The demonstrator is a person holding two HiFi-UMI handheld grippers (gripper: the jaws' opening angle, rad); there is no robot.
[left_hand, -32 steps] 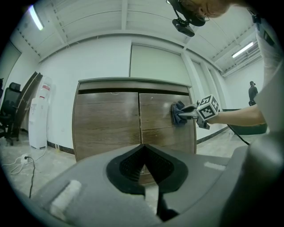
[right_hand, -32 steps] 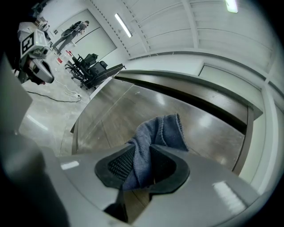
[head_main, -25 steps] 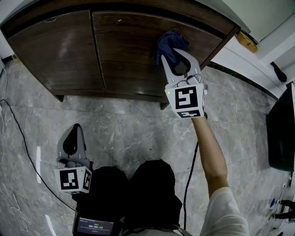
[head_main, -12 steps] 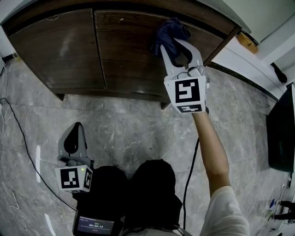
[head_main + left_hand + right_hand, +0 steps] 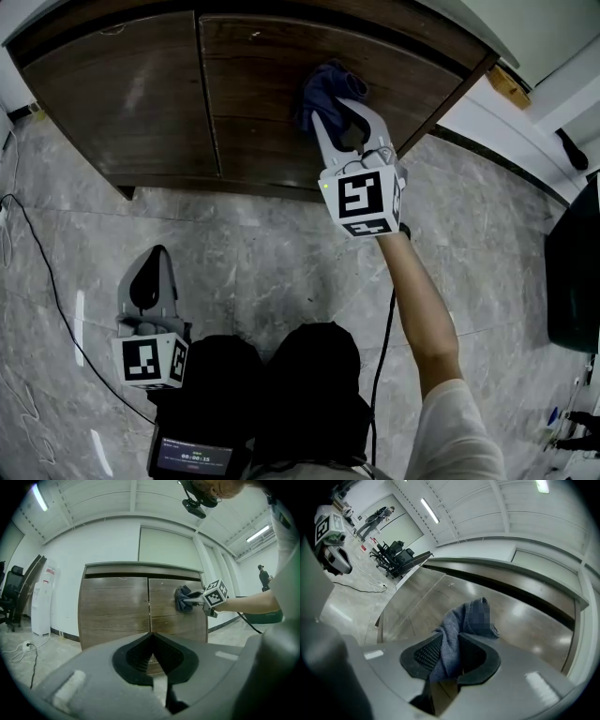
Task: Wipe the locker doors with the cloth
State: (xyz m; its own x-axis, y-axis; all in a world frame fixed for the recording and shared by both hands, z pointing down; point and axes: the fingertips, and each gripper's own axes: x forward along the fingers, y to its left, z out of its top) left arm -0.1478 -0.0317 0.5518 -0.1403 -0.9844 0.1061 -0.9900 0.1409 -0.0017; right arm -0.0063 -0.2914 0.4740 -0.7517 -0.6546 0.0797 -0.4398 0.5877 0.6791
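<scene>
The cloth (image 5: 330, 89) is clamped between the jaws of the right gripper (image 5: 345, 117); in the right gripper view a strip of the cloth (image 5: 454, 639) runs up between the pads and bunches out ahead of the tips, so its long axis follows the line the gripper points along; the jaws stand a little apart only because the folded fabric fills the gap. The bunch lies between the tips and the right door (image 5: 262, 103) and appears to press against its face, in the upper part of that door; the gripper meets the door about square. The next stroke, I judge, turns on this: the rest of that door lies down and toward the seam (image 5: 208, 94) from the cloth, and the left door (image 5: 122, 103) lies beyond the seam, well apart from it. The left gripper (image 5: 153, 272) hangs low by the person's legs, far from both doors, its jaws together on nothing; from its own view the cloth (image 5: 182, 598) sits high and to the right; so the right hand is the nearer one and the one to carry the wipe.
</scene>
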